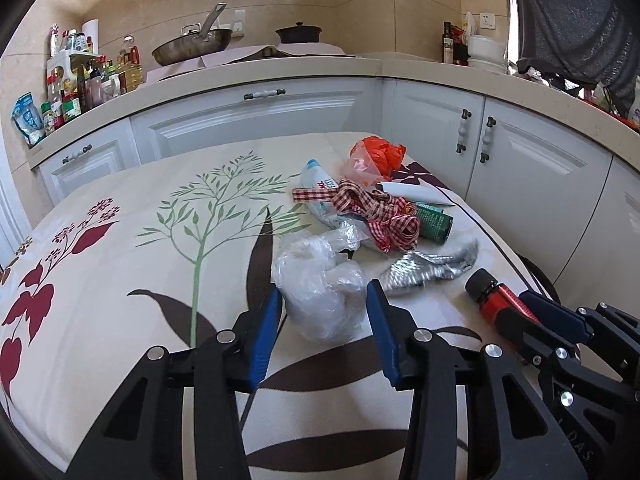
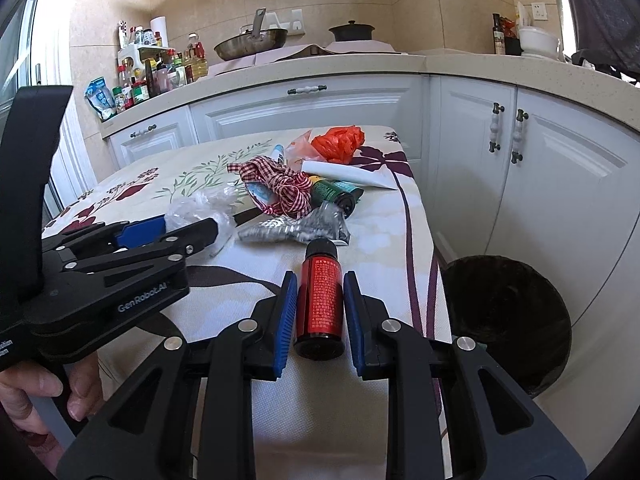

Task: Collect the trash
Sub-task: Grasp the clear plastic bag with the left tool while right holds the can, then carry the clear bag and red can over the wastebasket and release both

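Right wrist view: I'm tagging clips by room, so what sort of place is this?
Most likely a home kitchen: a steel frying pan on the beige stone counter, white panelled cabinets below, crowded sauce bottles.

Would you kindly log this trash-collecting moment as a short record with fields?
left gripper: fingers either side of the crumpled clear plastic bag, grip not confirmed
right gripper: shut on the red bottle with black cap
still on tablecloth: gingham ribbon, silver foil wrapper, orange bag, green can
bin: black, beside the table
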`<state>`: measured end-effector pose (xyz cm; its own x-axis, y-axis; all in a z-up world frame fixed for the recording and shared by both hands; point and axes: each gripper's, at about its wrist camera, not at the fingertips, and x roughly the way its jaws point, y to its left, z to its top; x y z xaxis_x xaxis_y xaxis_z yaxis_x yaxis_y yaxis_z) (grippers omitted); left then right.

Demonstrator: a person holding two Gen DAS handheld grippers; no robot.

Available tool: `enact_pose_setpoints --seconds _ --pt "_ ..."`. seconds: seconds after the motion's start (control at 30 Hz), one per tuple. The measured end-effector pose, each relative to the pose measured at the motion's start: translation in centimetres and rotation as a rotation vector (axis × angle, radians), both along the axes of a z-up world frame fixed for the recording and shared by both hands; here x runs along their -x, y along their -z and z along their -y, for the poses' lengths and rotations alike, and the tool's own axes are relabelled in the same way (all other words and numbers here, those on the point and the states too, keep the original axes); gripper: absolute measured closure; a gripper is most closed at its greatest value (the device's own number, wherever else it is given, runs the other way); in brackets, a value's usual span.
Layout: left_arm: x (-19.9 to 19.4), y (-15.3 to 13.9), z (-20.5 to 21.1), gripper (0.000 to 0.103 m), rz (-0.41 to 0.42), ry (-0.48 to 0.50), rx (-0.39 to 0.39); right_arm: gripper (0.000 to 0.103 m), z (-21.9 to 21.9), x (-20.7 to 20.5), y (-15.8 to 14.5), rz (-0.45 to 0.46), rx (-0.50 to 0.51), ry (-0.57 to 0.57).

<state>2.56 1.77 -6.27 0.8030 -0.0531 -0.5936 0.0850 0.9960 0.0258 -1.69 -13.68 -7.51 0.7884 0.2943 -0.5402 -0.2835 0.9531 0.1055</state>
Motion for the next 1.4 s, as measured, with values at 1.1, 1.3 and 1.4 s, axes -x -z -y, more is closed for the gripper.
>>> enact_pose_setpoints --seconds 1.1,1.3,1.4 --pt "1.5 -3.3 5.5 0.060 0.043 0.128 0.020 0.080 9.0 -0.4 -2.3 0.085 0.033 0.221" --pt "0.5 -3.6 10.3 0.060 0.055 0.208 0.007 0.080 13.5 -1.3 -2.1 0.088 0.042 0.306" --pt "-0.6 -3.5 12.8 0.060 0.048 0.239 0.003 0.080 15.1 -2.0 -1.9 0.082 0.041 0.334"
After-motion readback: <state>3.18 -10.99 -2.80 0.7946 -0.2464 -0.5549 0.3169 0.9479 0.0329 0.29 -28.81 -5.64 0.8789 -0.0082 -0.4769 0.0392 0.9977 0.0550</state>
